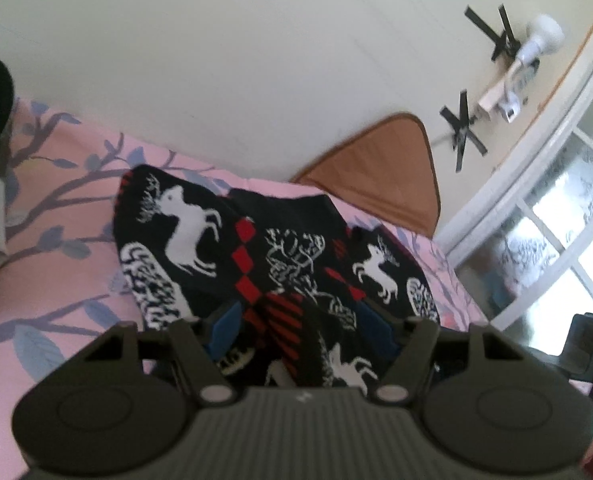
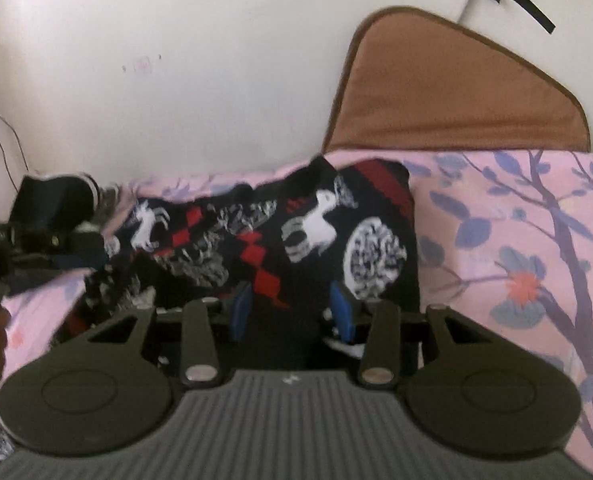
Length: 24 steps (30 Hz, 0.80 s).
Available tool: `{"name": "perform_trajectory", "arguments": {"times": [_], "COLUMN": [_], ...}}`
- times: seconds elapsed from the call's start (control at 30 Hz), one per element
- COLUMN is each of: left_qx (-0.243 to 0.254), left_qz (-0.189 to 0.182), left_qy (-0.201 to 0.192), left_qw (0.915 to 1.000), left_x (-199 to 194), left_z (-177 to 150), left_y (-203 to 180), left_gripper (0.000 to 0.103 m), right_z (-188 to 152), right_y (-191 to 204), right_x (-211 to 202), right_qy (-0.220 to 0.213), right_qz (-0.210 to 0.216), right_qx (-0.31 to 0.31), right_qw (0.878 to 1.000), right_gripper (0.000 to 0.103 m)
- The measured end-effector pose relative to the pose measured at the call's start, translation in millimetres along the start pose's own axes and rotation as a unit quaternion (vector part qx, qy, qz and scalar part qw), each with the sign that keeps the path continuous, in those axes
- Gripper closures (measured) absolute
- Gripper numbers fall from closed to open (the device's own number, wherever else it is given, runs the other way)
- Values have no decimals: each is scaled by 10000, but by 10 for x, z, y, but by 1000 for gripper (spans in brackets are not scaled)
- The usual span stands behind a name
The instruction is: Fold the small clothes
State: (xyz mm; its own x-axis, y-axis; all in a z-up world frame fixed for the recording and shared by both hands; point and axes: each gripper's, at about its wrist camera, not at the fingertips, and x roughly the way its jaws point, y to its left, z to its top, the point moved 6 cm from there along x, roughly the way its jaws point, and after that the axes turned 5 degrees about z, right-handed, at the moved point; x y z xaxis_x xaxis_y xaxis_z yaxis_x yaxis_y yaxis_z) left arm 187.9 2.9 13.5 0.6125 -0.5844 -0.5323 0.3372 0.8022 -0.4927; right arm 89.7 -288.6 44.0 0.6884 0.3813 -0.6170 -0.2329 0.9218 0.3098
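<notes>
Left gripper [image 1: 296,320]: blue pads spread, a raised fold of the black knit garment with white deer and red diamonds [image 1: 200,240] sits between them; can't tell if the pads actually press it. Right gripper [image 2: 292,312]: blue pads apart, same garment [image 2: 316,236] directly ahead and under the fingers, cloth between them but gaps visible on both sides, so released. Garment lies crumpled on the pink bedsheet printed with blue-grey branches and leaves [image 1: 56,168], spreading forward from both grippers. Beyond it, right of the left gripper's line, a brown padded cushion with darker trim [image 1: 380,168] leans on the cream wall [image 1: 236,60]. Far right on that wall, a white device held by black tape crosses [image 1: 512,68].
</notes>
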Motion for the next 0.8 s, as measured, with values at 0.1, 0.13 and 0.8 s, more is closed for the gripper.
{"name": "perform_trajectory", "arguments": {"times": [0.1,0.13,0.8], "left_qx": [106,145,888], "left_qz": [69,115,674], "left_qy": [202,266,270], "left_qw": [9997,9995,9934], "left_x": [100,136,221], "left_z": [-78,-106,-234], "left_y": [-26,-28,-121], "left_gripper": [46,47,58], "right_z": [-76,-112,-32], "right_y": [-82,-95,-111], "right_x": [-12,1,63], "right_qy": [131,191,429], "right_qz": [32,40,-386], "right_qx": [131,153,-192], "right_qw": [9998,9997,9981], "right_gripper": [56,56,86]}}
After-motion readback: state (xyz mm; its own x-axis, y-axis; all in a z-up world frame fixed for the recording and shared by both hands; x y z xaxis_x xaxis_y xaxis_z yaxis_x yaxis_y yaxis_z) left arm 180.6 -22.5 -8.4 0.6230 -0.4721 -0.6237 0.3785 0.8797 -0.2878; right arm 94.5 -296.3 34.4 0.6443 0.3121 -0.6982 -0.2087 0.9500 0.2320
